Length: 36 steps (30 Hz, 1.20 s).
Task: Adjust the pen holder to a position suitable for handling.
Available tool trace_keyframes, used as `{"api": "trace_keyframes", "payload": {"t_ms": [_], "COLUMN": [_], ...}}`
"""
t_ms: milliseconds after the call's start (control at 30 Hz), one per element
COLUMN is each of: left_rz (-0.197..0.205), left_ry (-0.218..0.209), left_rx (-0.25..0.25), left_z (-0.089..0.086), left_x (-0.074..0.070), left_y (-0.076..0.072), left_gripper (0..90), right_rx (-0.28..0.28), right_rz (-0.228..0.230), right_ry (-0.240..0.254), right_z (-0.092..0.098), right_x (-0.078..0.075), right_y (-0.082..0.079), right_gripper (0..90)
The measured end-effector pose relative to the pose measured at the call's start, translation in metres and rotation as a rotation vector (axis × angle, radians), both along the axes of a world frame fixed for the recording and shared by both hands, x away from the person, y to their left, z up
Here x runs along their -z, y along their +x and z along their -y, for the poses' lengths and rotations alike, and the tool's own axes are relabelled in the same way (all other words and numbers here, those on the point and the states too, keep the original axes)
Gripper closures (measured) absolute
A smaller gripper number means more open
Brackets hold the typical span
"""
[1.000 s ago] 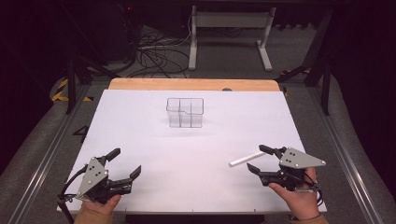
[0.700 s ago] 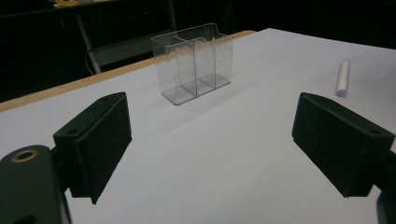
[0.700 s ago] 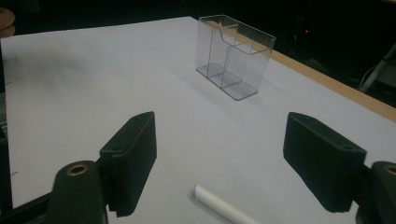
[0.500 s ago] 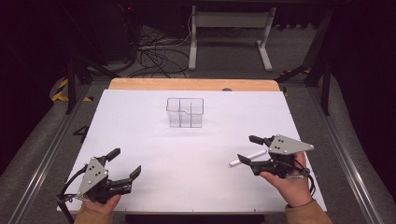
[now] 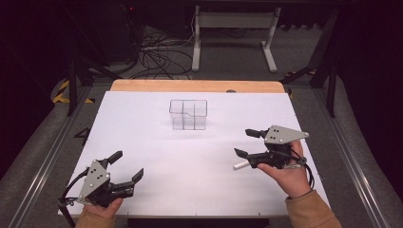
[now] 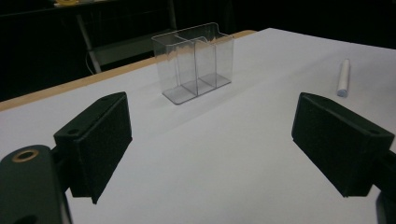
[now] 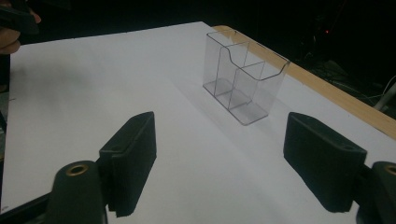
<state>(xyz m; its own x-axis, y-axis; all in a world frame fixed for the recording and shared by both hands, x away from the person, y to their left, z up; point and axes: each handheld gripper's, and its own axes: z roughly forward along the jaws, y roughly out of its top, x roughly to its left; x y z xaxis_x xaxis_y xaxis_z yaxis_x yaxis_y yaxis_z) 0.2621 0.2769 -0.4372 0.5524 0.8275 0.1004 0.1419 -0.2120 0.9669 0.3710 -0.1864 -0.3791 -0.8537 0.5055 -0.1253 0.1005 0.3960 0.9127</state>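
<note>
Between the wide-parted jaws of my right gripper (image 5: pixel 249 143) I have nothing but bare white table (image 5: pixel 190 166), and the white marker (image 5: pixel 240 165) lies flat just beside and partly under that gripper's nearer jaw, well short of the clear divided holder (image 5: pixel 188 114) standing mid-table. My left gripper (image 5: pixel 127 165) hovers near the front left corner, jaws spread and empty too. My worry is that a low or skewed approach could nudge the round marker into rolling, or clip it at one end so it pivots.
</note>
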Motion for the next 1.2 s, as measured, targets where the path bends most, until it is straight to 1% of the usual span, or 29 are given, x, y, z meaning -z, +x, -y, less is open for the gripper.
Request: {"api": "trace_keyframes", "payload": {"t_ms": [167, 233, 267, 367, 433, 467, 567, 600, 633, 700, 733, 767, 800, 867, 967, 1000, 1033, 1067, 1133, 1200], "left_rz": [-0.002, -0.003, -0.002, 0.000, 0.000, -0.001, -0.005, -0.008, -0.011, -0.012, -0.011, -0.012, -0.010, -0.012, -0.012, -0.011, -0.008, -0.013, -0.013, -0.012], "left_ry": [0.000, -0.002, 0.000, 0.001, 0.000, -0.001, 0.001, 0.004, -0.005, -0.003, -0.003, -0.006, -0.002, -0.005, -0.001, 0.001, 0.001, -0.006, -0.006, -0.001], "left_rx": [0.000, -0.001, 0.001, -0.001, -0.002, -0.005, -0.006, -0.002, -0.007, -0.006, -0.006, -0.007, -0.006, -0.005, -0.004, -0.005, -0.007, -0.006, -0.006, -0.004], "left_z": [0.000, 0.000, 0.000, -0.001, -0.001, -0.001, -0.002, -0.002, -0.002, -0.002, -0.002, -0.002, -0.002, -0.002, -0.002, -0.003, -0.003, -0.003, -0.003, -0.003], "left_x": [0.000, 0.000, 0.000, 0.000, 0.000, 0.000, 0.001, 0.001, 0.001, 0.001, 0.001, 0.001, 0.001, 0.001, 0.001, 0.001, 0.001, 0.002, 0.002, 0.002], "left_y": [0.000, 0.000, 0.000, 0.000, 0.000, -0.001, -0.001, -0.001, -0.001, -0.001, -0.001, -0.001, -0.001, -0.001, 0.000, 0.000, 0.000, 0.000, 0.000, 0.000], "left_gripper": [12.8, 12.9, 12.9, 13.1, 13.4, 13.4, 13.4, 13.4, 13.4, 13.4, 13.4, 13.4, 13.4, 13.4, 13.4, 13.4, 13.4, 13.4, 13.4, 13.4], "right_rx": [-0.008, -0.013, -0.013, -0.040, -0.067, -0.067, -0.094, -0.116, -0.124, -0.130, -0.137, -0.150, -0.150, -0.163, -0.168, -0.170, -0.170, -0.179, -0.178, -0.178], "right_rz": [0.006, 0.009, 0.009, 0.012, 0.001, 0.001, -0.025, -0.048, -0.055, -0.058, -0.062, -0.072, -0.072, -0.065, -0.061, -0.055, -0.055, -0.048, -0.046, -0.045], "right_ry": [-0.003, -0.018, -0.018, -0.057, -0.085, -0.085, -0.096, -0.098, -0.100, -0.104, -0.114, -0.136, -0.136, -0.166, -0.182, -0.197, -0.197, -0.218, -0.223, -0.239], "right_z": [-0.003, -0.005, -0.005, -0.007, -0.009, -0.009, -0.013, -0.018, -0.021, -0.024, -0.028, -0.034, -0.034, -0.044, -0.049, -0.055, -0.055, -0.062, -0.064, -0.069], "right_x": [-0.003, -0.005, -0.005, -0.010, -0.015, -0.015, -0.019, -0.021, -0.021, -0.022, -0.022, -0.022, -0.022, -0.023, -0.024, -0.025, -0.025, -0.025, -0.025, -0.025], "right_y": [0.003, 0.004, 0.004, 0.007, 0.012, 0.012, 0.018, 0.023, 0.026, 0.029, 0.032, 0.037, 0.037, 0.045, 0.049, 0.053, 0.053, 0.058, 0.059, 0.064], "right_gripper": [25.8, 26.0, 26.0, 27.9, 31.1, 31.1, 34.6, 37.5, 37.5, 37.8, 38.8, 40.1, 40.1, 40.1, 40.1, 40.2, 40.2, 40.5, 40.5, 40.8]}}
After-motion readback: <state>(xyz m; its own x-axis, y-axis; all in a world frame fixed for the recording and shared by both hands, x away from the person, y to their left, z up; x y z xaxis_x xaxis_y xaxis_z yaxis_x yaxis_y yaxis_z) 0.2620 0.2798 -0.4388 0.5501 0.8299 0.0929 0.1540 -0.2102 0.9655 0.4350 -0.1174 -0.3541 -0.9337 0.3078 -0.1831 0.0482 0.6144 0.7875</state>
